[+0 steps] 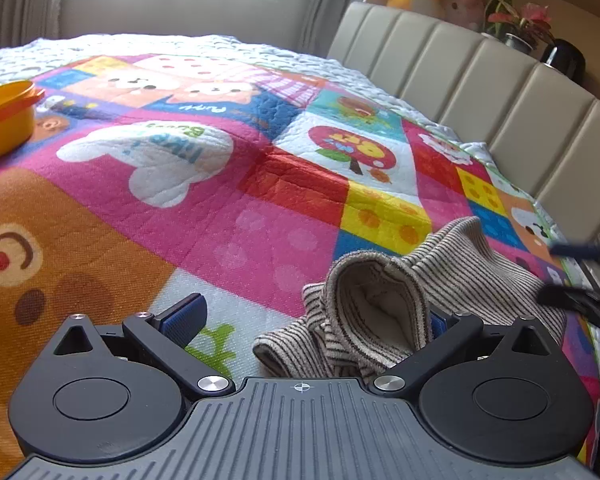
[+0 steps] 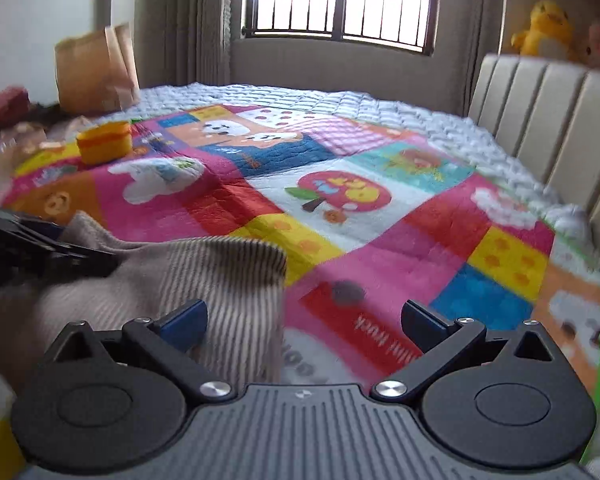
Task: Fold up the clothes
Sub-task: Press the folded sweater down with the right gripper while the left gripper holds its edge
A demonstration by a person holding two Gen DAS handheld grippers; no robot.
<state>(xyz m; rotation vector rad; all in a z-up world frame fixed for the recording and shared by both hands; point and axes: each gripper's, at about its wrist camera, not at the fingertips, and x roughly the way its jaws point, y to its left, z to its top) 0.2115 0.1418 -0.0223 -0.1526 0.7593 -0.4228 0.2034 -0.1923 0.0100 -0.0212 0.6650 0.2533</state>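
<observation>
Striped garment bunched on quilt. Left gripper, right gripper: both wide, holding nothing. Pinch edges, spread flat first.

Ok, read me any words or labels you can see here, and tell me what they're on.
"Five", and less surely "Bears": upside down on the white cloud of the quilt.
"...duck": white on the red patch, its start too blurred to read.
White script on the blue patch: too distorted to read.
Yellow letters on the apple: unreadable.
Striped garment: no text.
</observation>
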